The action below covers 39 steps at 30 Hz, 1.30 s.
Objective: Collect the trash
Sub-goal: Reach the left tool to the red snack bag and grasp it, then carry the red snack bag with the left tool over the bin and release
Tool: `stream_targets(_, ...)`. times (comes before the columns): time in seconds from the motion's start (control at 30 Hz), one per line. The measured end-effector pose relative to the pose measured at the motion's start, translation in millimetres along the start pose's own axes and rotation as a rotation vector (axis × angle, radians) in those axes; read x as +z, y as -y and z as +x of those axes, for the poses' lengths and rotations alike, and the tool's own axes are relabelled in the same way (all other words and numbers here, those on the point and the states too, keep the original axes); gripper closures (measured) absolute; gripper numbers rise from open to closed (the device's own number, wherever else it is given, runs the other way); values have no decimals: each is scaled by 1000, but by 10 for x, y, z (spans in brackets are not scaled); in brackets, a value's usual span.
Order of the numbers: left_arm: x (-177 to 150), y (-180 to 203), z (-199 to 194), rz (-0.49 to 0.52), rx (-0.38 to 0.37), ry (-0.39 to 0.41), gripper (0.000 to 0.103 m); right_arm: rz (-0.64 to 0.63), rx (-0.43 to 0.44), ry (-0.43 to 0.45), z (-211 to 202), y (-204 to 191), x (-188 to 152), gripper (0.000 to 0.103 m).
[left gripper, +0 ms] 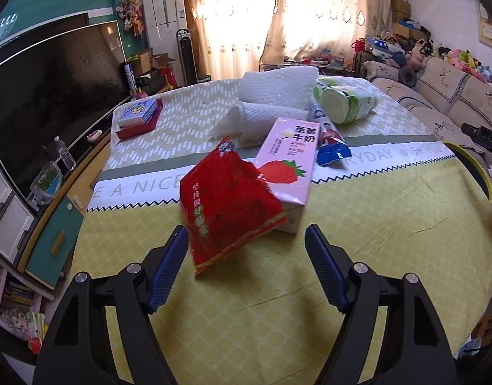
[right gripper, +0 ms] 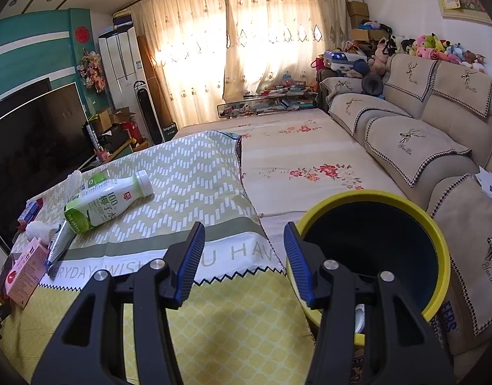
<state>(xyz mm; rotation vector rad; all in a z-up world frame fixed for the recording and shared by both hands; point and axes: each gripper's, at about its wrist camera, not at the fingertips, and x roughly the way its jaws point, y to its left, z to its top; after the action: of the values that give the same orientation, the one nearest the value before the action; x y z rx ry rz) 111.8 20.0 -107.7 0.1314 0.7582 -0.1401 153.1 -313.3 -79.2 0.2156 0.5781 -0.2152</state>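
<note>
A crumpled red snack bag stands on the yellow tablecloth, leaning on a pink strawberry milk carton. My left gripper is open around the bag's lower edge; the bag sits close to the left finger and well apart from the right one. Behind lie a blue wrapper, a green bottle on its side and white paper towels. My right gripper is open and holds nothing, just left of a yellow-rimmed bin. The bottle and carton lie far to its left.
A red box topped with a card pack sits at the table's far left corner. A large TV runs along the left side and a beige sofa along the right. A flowered cloth covers the surface beyond the bin.
</note>
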Motion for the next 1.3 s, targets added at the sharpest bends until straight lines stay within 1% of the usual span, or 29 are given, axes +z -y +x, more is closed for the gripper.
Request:
stream_targets(0.03, 0, -13, 15, 2, -10, 0, 38, 1, 1, -2, 6, 4, 4, 54)
stream_targets(0.07, 3, -20, 27, 2, -15, 0, 40, 5, 4, -3, 11, 4, 3, 54)
stream_targets(0.13, 9, -38, 55, -3, -28, -8, 49, 7, 7, -6, 19, 1, 3, 54)
stream_targets(0.17, 10, -46, 64, -6, -34, -11, 51, 5, 8, -7, 24, -7, 4, 54)
stream_targets(0.27, 8, -81, 45, -25, -37, -3, 61, -4, 8, -5, 21, -33, 7, 54)
stream_targets(0.3, 7, -95, 37, -30, -39, 2, 68, -6, 8, -4, 21, -42, 2, 54)
stream_targets(0.33, 9, -106, 27, -36, -37, 8, 77, -9, 9, -4, 23, -55, 0, 54)
stream_targets(0.37, 9, -110, 18, -41, -34, 11, 80, -10, 11, -5, 26, -61, -1, 54)
stream_targets(0.4, 11, -113, 15, -44, -28, 13, 86, -11, 12, -6, 28, -63, -1, 54)
stream_targets(0.47, 19, -108, -3, -43, -13, 23, 90, -12, 12, -6, 28, -62, 1, 54)
stream_targets(0.53, 37, -103, -41, -46, 1, 37, 96, -9, 13, -9, 34, -62, 1, 54)
stream_targets(0.63, 68, -97, -130, -56, 6, 62, 98, -7, 15, -11, 33, -65, 1, 54)
stream_targets(0.73, 106, -38, -254, -45, -2, 89, 98, -7, 15, -11, 38, -68, 4, 54)
stream_targets(0.93, 220, 145, -580, -20, -49, 154, 98, 6, 32, 27, -41, -31, -4, 54)
stream_targets(1.03, 309, 283, -721, -1, -91, 190, 98, -6, 22, 50, -129, -2, 3, 54)
stream_targets(1.1, 385, 421, -785, 19, -131, 211, 98, 6, 18, 66, -206, 67, 33, 54)
stream_targets(1.17, 458, 556, -800, 41, -169, 221, 98, 15, -5, 90, -317, 168, 77, 54)
stream_targets(1.23, 540, 748, -785, 71, -216, 228, 98, 27, -25, 113, -425, 273, 114, 52)
stream_targets(1.3, 609, 977, -742, 109, -263, 227, 98, 41, -52, 146, -560, 414, 144, 48)
